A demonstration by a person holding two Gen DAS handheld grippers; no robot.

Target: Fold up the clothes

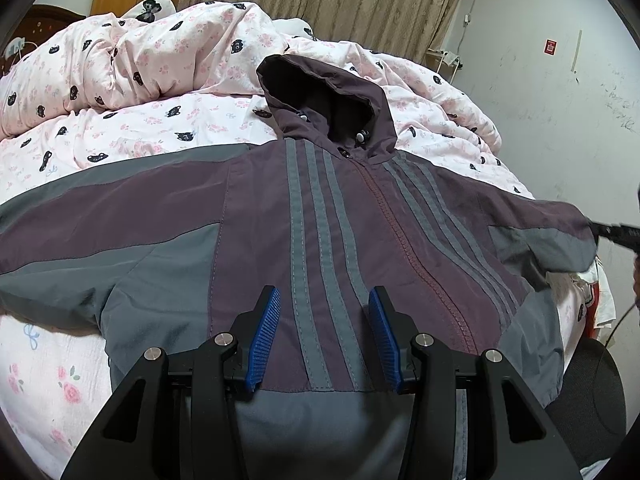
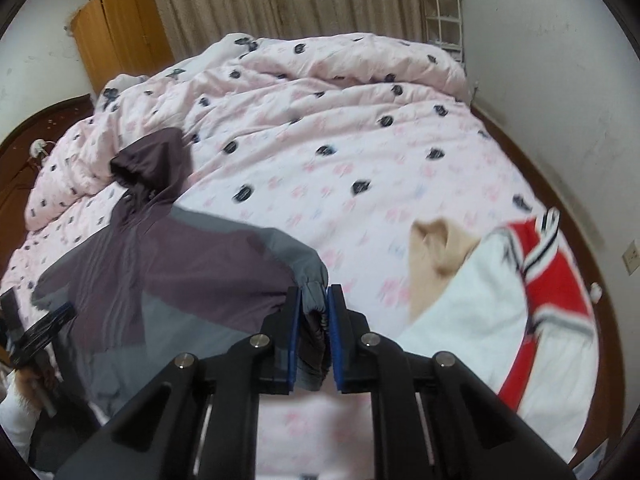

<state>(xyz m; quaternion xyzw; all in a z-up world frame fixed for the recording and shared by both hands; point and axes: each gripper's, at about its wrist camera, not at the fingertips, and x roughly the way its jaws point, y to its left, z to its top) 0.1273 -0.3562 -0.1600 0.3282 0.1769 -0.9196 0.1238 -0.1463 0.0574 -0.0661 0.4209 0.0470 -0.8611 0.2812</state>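
Observation:
A purple and grey hooded jacket [image 1: 320,208] lies face up on the bed, zipped, sleeves spread to both sides. My left gripper [image 1: 324,296] is open above the jacket's lower front, its blue pads on either side of the grey stripes, holding nothing. My right gripper [image 2: 313,296] is shut on the cuff of the jacket's sleeve [image 2: 312,292] and holds it out sideways; the right gripper also shows in the left wrist view [image 1: 616,234] at the far right. The jacket also appears in the right wrist view [image 2: 168,264].
The bed has a pink flowered sheet [image 1: 48,380] and a bunched quilt [image 1: 120,64] behind the hood. A red and white garment [image 2: 520,300] and a beige cloth [image 2: 436,252] lie on the bed's right side. A wooden cabinet [image 2: 120,36] and curtains stand behind.

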